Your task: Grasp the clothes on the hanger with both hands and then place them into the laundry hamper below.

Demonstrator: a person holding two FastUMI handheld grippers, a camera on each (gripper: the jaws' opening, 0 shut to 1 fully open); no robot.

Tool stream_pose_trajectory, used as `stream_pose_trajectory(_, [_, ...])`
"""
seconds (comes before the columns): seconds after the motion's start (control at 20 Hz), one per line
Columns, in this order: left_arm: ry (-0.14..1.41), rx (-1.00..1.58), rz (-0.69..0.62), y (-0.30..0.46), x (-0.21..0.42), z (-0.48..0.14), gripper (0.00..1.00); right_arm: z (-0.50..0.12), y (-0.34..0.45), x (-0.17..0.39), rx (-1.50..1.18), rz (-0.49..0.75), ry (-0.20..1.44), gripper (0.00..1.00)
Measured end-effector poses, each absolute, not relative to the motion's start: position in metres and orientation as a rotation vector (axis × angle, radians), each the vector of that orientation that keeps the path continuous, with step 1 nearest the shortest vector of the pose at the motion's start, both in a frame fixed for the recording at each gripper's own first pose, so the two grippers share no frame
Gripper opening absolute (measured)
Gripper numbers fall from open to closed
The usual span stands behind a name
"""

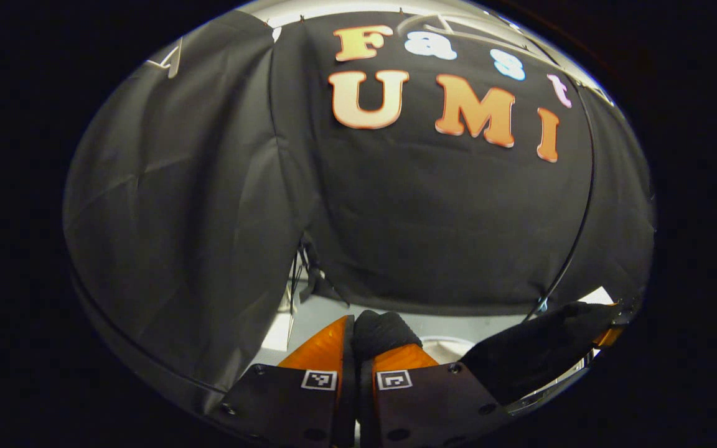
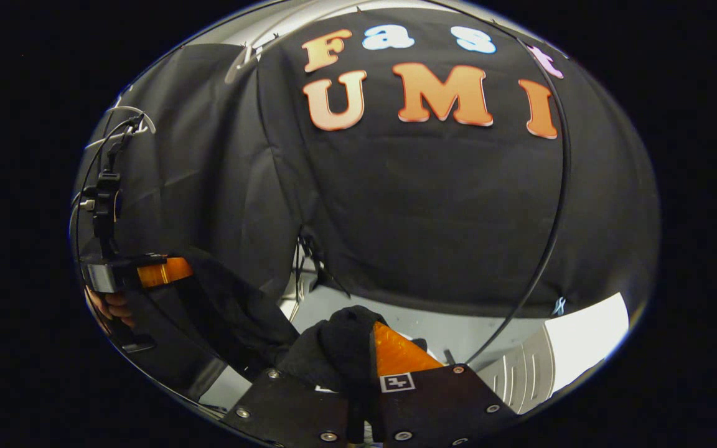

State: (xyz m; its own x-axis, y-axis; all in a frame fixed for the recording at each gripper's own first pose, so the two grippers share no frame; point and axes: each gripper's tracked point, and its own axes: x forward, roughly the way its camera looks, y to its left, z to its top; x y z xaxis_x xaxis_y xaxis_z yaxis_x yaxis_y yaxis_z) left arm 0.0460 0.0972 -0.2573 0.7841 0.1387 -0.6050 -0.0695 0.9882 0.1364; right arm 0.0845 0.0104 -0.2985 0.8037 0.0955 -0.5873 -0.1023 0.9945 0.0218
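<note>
- Left gripper view: the black garment stretches from 6 toward 4 o'clock, where the right claw grips it.
- Left claw pinches a bunched fold at 6 o'clock.
- Right gripper view: right claw pinches the cloth; white ribbed hamper at 5 o'clock.

Pale floor, white ribbed hamper seemingly standing on it

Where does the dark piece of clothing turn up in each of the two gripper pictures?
Left gripper view: the dark cloth garment is bunched between the left gripper fingers, bottom centre.
Right gripper view: it is pinched in the right gripper and stretches left to the other gripper.
Shared landmark: the thin black cable.
</note>
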Motion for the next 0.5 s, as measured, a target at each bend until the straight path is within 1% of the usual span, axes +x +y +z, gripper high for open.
stream_pose_trajectory(0.1, [0.73, 0.1, 0.112, 0.099, 0.038, -0.283, 0.1, -0.321, 0.011, 0.072, 0.0, 0.094, 0.695, 0.12])
stream_pose_trajectory(0.15, [0.757, 0.094, 0.109, 0.097, 0.034, -0.291, 0.08, -0.329, 0.013, 0.065, 0.006, 0.092, 0.722, 0.14])
stream_pose_trajectory(0.2, [0.786, 0.093, 0.116, 0.097, 0.027, -0.299, 0.1, -0.335, 0.014, 0.062, 0.018, 0.091, 0.747, 0.17])
stream_pose_trajectory(0.25, [0.819, 0.094, 0.137, 0.1, 0.021, -0.307, 0.1, -0.34, 0.016, 0.058, 0.029, 0.096, 0.769, 0.11])
stream_pose_trajectory(0.4, [0.877, 0.066, 0.169, 0.103, 0.013, -0.333, 0.16, -0.346, 0.02, 0.057, 0.046, 0.105, 0.794, 0.15])
stream_pose_trajectory(0.45, [0.888, 0.053, 0.171, 0.103, 0.012, -0.336, 0.29, -0.345, 0.021, 0.059, 0.053, 0.108, 0.788, 0.23])
stream_pose_trajectory(0.5, [0.909, 0.047, 0.172, 0.101, 0.008, -0.339, 0.43, -0.345, 0.02, 0.059, 0.051, 0.111, 0.784, 0.27])
